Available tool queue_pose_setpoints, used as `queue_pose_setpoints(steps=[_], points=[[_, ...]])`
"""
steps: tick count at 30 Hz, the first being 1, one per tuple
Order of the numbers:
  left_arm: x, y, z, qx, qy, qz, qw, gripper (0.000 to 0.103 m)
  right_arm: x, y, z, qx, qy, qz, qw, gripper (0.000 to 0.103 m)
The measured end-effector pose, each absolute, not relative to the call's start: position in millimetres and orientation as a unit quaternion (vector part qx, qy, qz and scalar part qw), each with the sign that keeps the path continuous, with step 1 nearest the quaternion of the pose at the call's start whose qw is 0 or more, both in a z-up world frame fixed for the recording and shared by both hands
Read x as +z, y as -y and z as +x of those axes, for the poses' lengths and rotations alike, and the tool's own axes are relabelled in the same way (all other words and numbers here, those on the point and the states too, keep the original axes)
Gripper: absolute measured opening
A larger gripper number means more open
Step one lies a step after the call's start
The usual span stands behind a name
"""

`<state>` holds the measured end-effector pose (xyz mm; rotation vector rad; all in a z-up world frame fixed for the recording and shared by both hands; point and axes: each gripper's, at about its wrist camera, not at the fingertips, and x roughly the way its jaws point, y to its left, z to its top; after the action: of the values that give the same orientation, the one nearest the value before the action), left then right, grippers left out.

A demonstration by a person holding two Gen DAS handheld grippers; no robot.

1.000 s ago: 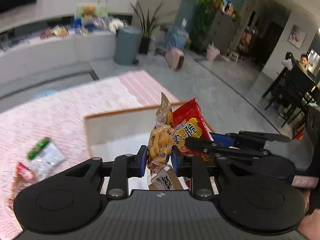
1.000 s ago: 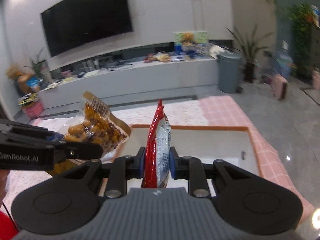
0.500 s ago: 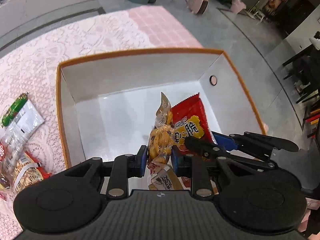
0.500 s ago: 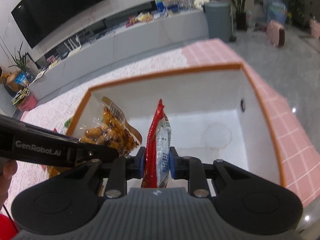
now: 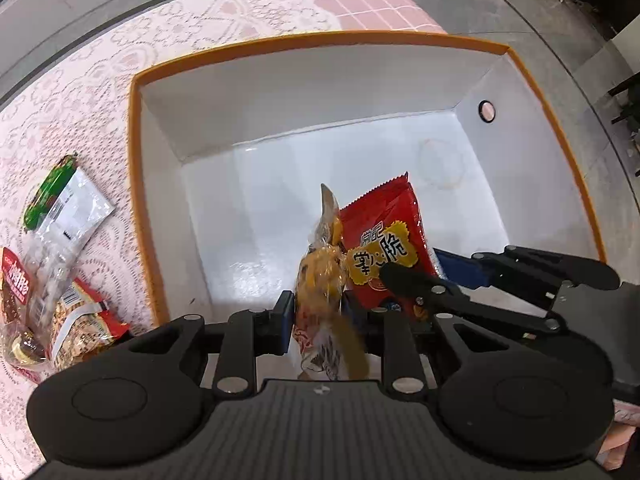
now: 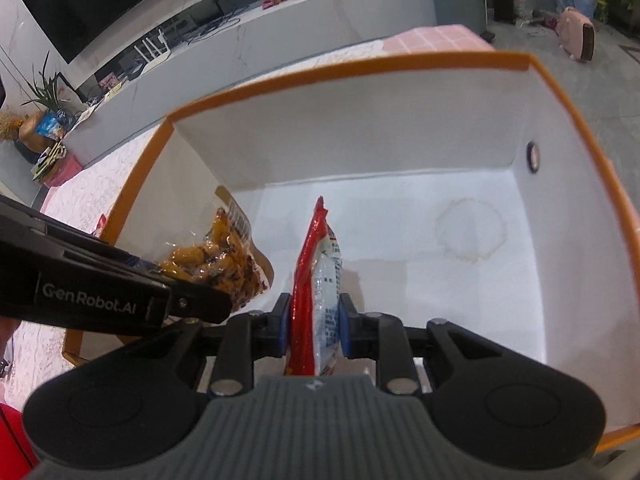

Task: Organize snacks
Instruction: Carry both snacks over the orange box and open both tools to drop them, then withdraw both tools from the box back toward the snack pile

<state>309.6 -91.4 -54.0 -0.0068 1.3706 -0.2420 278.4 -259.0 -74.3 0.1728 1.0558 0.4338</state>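
Each claw pinches a light, crinkly packet over the box [image 5: 136, 152]; left claw [image 5: 316, 312] holds the nut pouch [image 5: 320, 268], right claw [image 6: 312, 324] the red packet [image 6: 316, 280] (edge-gripped, at 12 o'clock).

Each matte black tool [image 5: 316, 320] [image 6: 312, 328] has a ribbed grey top, two round discs, silver screw heads, blue finger pads [image 5: 285, 322], and white "GenRobot.AI" lettering at mid left of the right wrist view.

Clear pkt of yellow-brown snacks [image 5: 320, 268] & red pkt [image 5: 384, 240], both upright, edge-on over white box w/ orange rim [image 5: 136, 152].
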Motion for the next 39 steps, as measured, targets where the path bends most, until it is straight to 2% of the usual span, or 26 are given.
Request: queue_pose_setpoints(steps=[4,8,10,14,19,27,29,36,39], points=[[-47.8,83.9,301.4,-0.116,-0.627,-0.002,0.771,0.029,-74.2,254.9,280.4,0.210,-0.501,0.079,0.836,0.021],[-33.4,76.9,292.2,-0.120,-0.613,-0.010,0.781,0.037,-73.4,252.9,281.4,0.211,-0.503,0.078,0.835,0.021],[-24.3,73.4,287.8,-0.124,-0.603,-0.008,0.788,0.044,-73.2,251.8,281.4,0.216,-0.504,0.082,0.832,0.021],[-7.4,70.2,279.2,-0.132,-0.581,0.000,0.803,0.046,-74.2,251.0,281.3,0.211,-0.507,0.078,0.832,0.021],[5.8,61.5,269.0,-0.141,-0.563,-0.004,0.814,0.054,-72.7,245.3,282.3,0.199,-0.511,0.055,0.834,0.022],[18.9,36.8,246.4,-0.137,-0.542,-0.021,0.829,0.056,-72.1,224.6,278.2,0.139,-0.508,-0.060,0.848,0.031],[22.3,28.0,240.9,-0.131,-0.536,-0.029,0.833,0.056,-71.7,220.5,275.0,0.126,-0.500,-0.091,0.852,0.037],[27.6,1.4,219.6,-0.113,-0.521,-0.046,0.845,0.056,-54.6,219.7,264.4,0.105,-0.485,-0.104,0.862,0.054],[27.9,-10.2,209.7,-0.107,-0.515,-0.051,0.849,0.056,-38.1,214.2,254.6,0.111,-0.465,-0.108,0.871,0.055]])
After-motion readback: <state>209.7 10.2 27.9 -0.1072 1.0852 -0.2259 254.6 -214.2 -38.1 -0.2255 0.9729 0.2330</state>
